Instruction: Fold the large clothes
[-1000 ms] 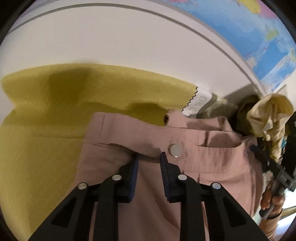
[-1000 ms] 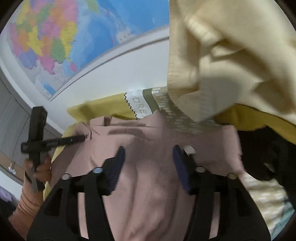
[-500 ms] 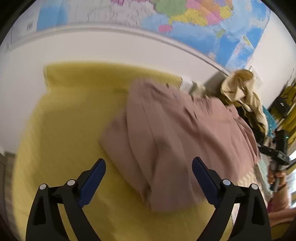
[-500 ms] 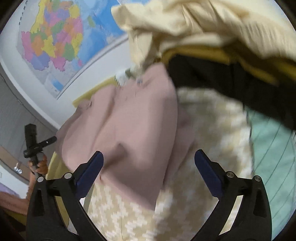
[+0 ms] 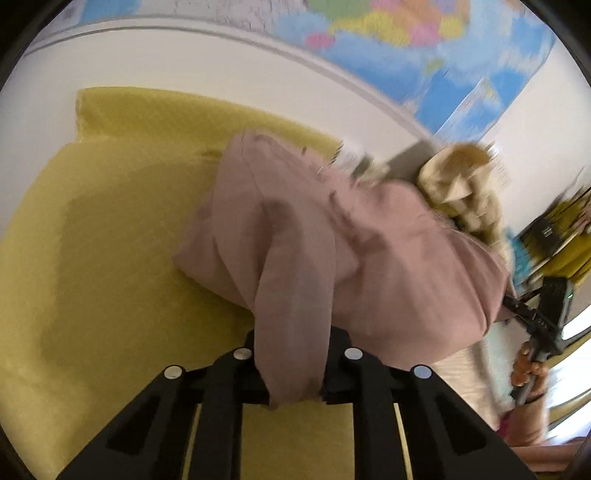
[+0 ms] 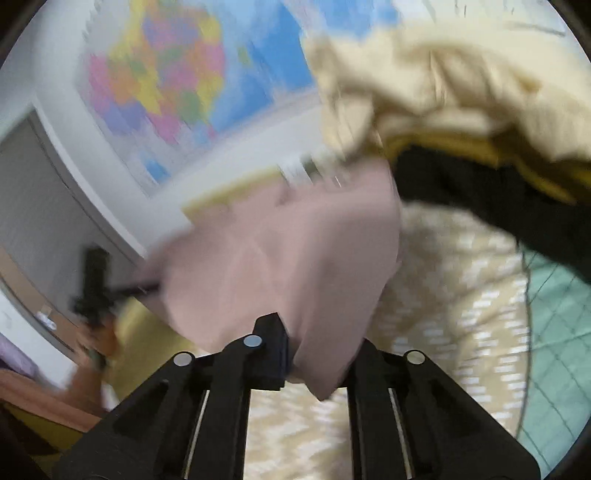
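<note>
Behind everything hangs a brightly coloured wall map (image 5: 388,33), and below it a mustard-yellow cloth (image 5: 110,229) covers the bed where I work. My left claw (image 5: 291,365) is closing, its jaws pinching a hanging fold of the dusty-pink cotton trousers (image 5: 332,251); cloth fills the gap between them and spills over the front. My right claw (image 6: 317,365) is closing too, gripping the other lower edge of the same garment, seen from that side as a pale pink slab (image 6: 295,258) draped toward me.

Half a second ago both claws stood spread wide with nothing in them, hovering over the trousers' near end; a second ago they were up by the waistband and its metal snap. So I have let go of the top, come back along the legs, and taken hold of the hem end. That reads to me as the start of the next fold: carrying the legs up toward the waistband.

Outward from the right claw lies a beige zigzag-patterned blanket (image 6: 461,295), then a mint-green quilted sheet (image 6: 561,332), with a heap of cream, yellow and black clothes (image 6: 461,110) piled above. In the left view my other hand (image 5: 528,369) shows at the far right edge, holding its handle. Both views are blurred, so finer detail escapes me.
</note>
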{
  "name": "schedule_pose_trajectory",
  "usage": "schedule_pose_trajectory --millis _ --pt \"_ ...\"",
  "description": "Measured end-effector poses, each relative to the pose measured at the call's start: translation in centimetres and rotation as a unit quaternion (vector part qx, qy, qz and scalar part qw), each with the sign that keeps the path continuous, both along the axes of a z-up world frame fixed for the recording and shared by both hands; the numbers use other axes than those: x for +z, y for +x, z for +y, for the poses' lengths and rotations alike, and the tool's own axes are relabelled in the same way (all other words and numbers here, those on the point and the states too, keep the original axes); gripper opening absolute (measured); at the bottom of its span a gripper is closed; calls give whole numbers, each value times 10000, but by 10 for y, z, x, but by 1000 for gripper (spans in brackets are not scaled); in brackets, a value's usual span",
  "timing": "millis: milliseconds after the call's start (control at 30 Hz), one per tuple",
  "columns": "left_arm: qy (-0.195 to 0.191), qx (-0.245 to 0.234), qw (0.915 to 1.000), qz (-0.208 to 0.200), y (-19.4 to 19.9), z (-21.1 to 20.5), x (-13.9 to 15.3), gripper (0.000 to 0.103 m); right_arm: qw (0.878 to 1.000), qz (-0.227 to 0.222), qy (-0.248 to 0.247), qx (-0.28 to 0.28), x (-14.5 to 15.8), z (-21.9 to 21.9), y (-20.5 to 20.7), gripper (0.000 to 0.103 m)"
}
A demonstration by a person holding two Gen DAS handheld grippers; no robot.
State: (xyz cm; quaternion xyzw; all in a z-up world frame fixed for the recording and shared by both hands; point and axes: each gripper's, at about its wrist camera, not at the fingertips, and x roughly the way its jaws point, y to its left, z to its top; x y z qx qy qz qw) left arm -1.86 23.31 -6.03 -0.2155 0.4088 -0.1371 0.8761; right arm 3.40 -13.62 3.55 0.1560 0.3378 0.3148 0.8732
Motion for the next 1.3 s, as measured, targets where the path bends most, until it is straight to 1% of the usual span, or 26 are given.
schedule_pose_trajectory --millis 100,133,167,200,267,300,333,367,400,433,500,533,633,733,800,833,867,900,933,967,1000,1033,1133,1167,1233,1300 --pt "-527 -148 9985 9 -32 8 3 13 9996 -255 13 77 27 -14 -24 6" --pt "-524 -168 9985 55 -39 7 -1 14 9996 -241 15 146 29 -17 -29 6" --pt "-425 -165 9988 164 -44 3 -8 15 9996 -167 -45 244 26 -18 -32 7" --pt "-289 -155 9988 357 -49 1 -21 17 9991 23 -336 253 15 -16 -32 8" --pt "26 -157 9981 588 -52 -1 -35 29 9945 655 -753 328 -19 -12 -28 12" --pt "-8 -152 9983 564 -54 1 -38 36 9915 842 -939 335 -30 -12 -26 27" --pt "16 -91 9986 514 -57 3 -36 46 9859 1082 -1264 170 -46 -13 -25 37" --pt "259 52 9987 443 -60 4 -30 50 9841 1220 -1291 57 -53 -16 -24 48" --pt "498 164 9983 268 -64 4 -20 57 9864 1294 -1013 8 -55 -26 -26 51" --pt "630 200 9977 112 -65 5 -13 62 9883 1211 -913 -133 -49 -33 -27 52" --pt "872 219 9956 -250 -69 3 6 69 9912 981 -818 -354 -35 -43 -28 74" --pt "947 220 9945 -393 -69 2 13 74 9929 831 -720 -451 -25 -48 -29 79" --pt "1352 175 9883 -682 -55 -10 29 79 9943 452 -804 -532 -5 -39 -21 80" --pt "1667 -11 9844 -572 -25 -30 24 80 9922 271 -1152 -404 -1 -10 -4 80" --pt "1834 -80 9824 -333 -1 -37 12 79 9908 220 -1321 -181 -5 17 14 75" --pt "2025 -88 9791 -144 13 -40 1 74 9887 212 -1480 -64 -9 33 24 73" --pt "2265 -75 9740 57 26 -44 -10 66 9858 220 -1664 20 -14 49 35 63" --pt "2407 -65 9704 158 31 -44 -17 56 9827 239 -1831 107 -19 56 41 45" --pt "2444 -60 9693 263 40 -44 -25 49 9775 270 -2085 187 -27 67 49 37" --pt "2352 -37 9715 305 45 -41 -29 46 9728 320 -2284 204 -35 75 57 14" --pt "2281 -5 9731 313 47 -38 -31 39 9730 393 -2261 243 -39 78 63 2" --pt "2219 63 9746 303 48 -34 -30 32 9749 451 -2165 270 -40 79 67 2" --pt "1940 293 9803 248 50 -18 -24 20 9793 229 -2009 91 -28 77 74 2" --pt "1873 377 9813 238 52 -14 -22 19 9817 138 -1898 32 -21 75 74 2" --pt "1741 484 9832 254 55 -7 -21 20 9846 -46 -1741 -139 -11 71 79 2" --pt "1791 468 9824 267 56 -10 -22 29 9855 141 -1691 -51 -18 74 87 2"
